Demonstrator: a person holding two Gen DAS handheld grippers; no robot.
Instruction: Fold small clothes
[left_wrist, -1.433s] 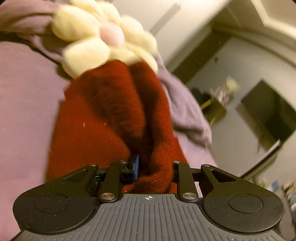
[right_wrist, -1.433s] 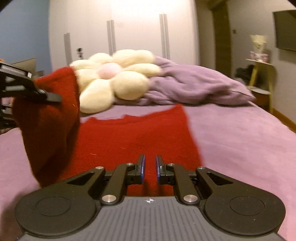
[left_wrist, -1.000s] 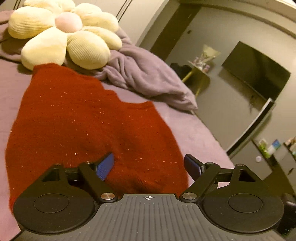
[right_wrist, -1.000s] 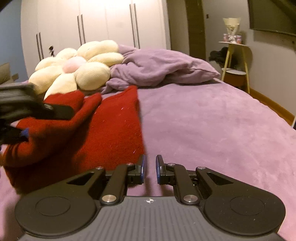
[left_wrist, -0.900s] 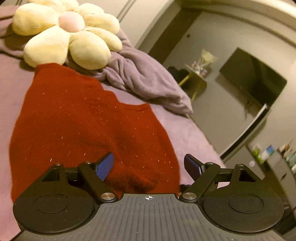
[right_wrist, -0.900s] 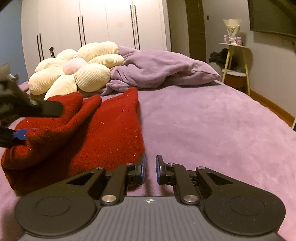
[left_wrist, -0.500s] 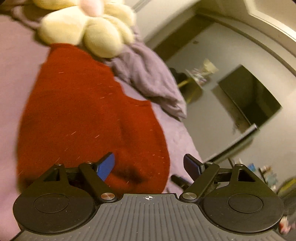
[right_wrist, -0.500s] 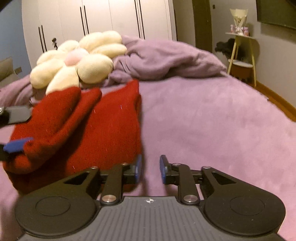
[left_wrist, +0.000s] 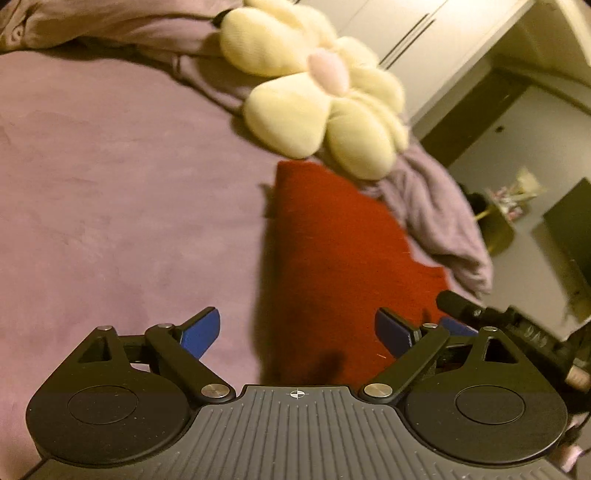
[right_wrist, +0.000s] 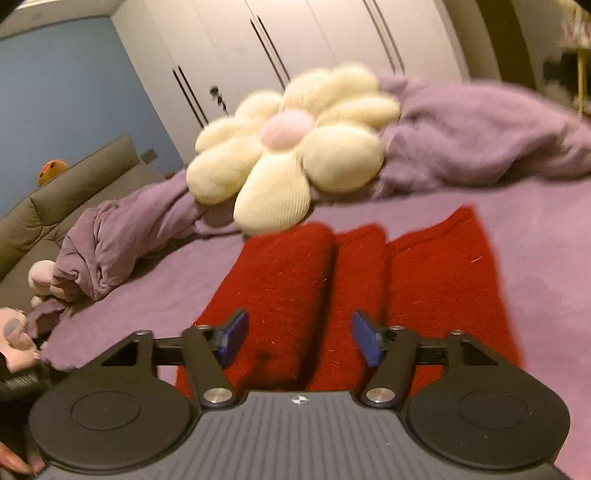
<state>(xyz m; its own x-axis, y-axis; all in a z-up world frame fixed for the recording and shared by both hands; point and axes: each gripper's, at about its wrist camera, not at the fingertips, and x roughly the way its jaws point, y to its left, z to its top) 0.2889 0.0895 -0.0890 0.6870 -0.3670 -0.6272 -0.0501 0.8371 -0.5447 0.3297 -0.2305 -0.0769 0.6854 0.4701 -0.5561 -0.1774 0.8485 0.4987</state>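
Observation:
A red knitted sweater (right_wrist: 332, 288) lies on the purple bed cover (right_wrist: 546, 258), with its sleeves folded in along the body as long ridges. My right gripper (right_wrist: 299, 339) hovers over its near end. The jaws are opening, with the sweater below them and the pads not pressing on it. In the left wrist view the sweater (left_wrist: 332, 258) runs from the centre to the right. My left gripper (left_wrist: 297, 330) stands wide over the sweater's left edge, its jaws still opening and holding nothing. A black finger (left_wrist: 461, 306) of the right gripper shows at the right.
A cream flower pillow (right_wrist: 291, 147) and a bunched purple blanket (right_wrist: 480, 140) lie just beyond the sweater's far end. More blanket (right_wrist: 107, 240) is heaped at the left, by a grey sofa (right_wrist: 74, 177). A hand (right_wrist: 14, 343) shows at the left edge.
The left gripper let go of the sweater's sleeve, which now lies folded in, and slid left to its edge. The right gripper went from shut to open and swung over the sweater.

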